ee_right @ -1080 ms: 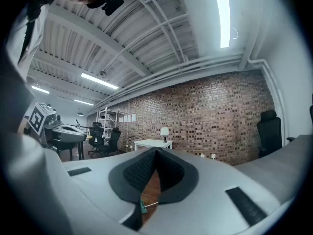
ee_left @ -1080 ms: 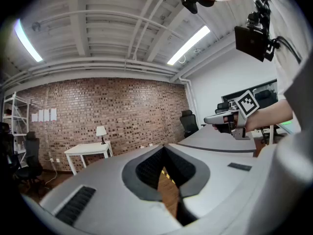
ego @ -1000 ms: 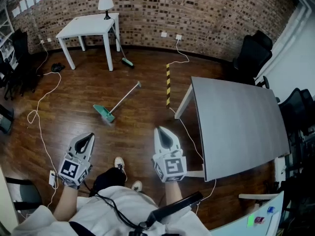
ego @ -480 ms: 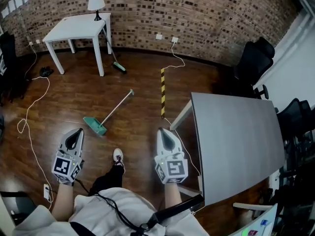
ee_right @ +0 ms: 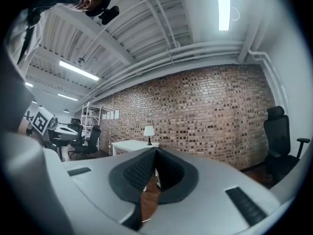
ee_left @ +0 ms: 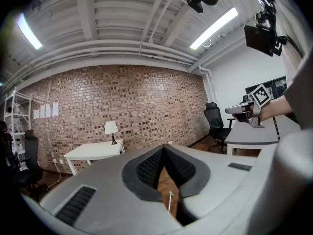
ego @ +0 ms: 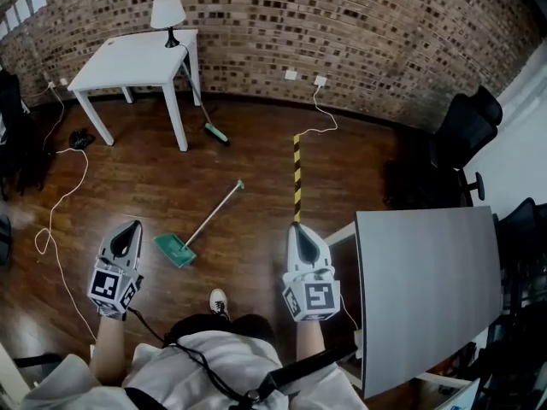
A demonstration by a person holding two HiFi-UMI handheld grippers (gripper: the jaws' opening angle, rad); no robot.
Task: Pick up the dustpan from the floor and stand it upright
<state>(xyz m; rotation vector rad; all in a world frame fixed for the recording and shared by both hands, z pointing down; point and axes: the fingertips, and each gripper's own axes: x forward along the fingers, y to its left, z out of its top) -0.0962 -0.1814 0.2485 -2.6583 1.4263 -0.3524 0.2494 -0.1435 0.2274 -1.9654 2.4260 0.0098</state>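
Head view: dustpan [ego: 177, 251] flat on floor [ego: 256, 156]; L gripper [ego: 130, 229], R gripper [ego: 299, 231] jaws closed, empty.

A teal dustpan [ego: 175, 250] lies flat on the wooden floor [ego: 248, 156], its long handle slanting away toward the brick wall [ego: 359, 24]. The left gripper [ego: 130, 227] hangs just left of the pan and the right gripper [ego: 300, 229] well to its right, beside the grey desk [ego: 427, 289]. Both have their fingers drawn together. A broom [ego: 210, 126] leans on the white desk [ego: 128, 58] under a lamp [ego: 167, 11].
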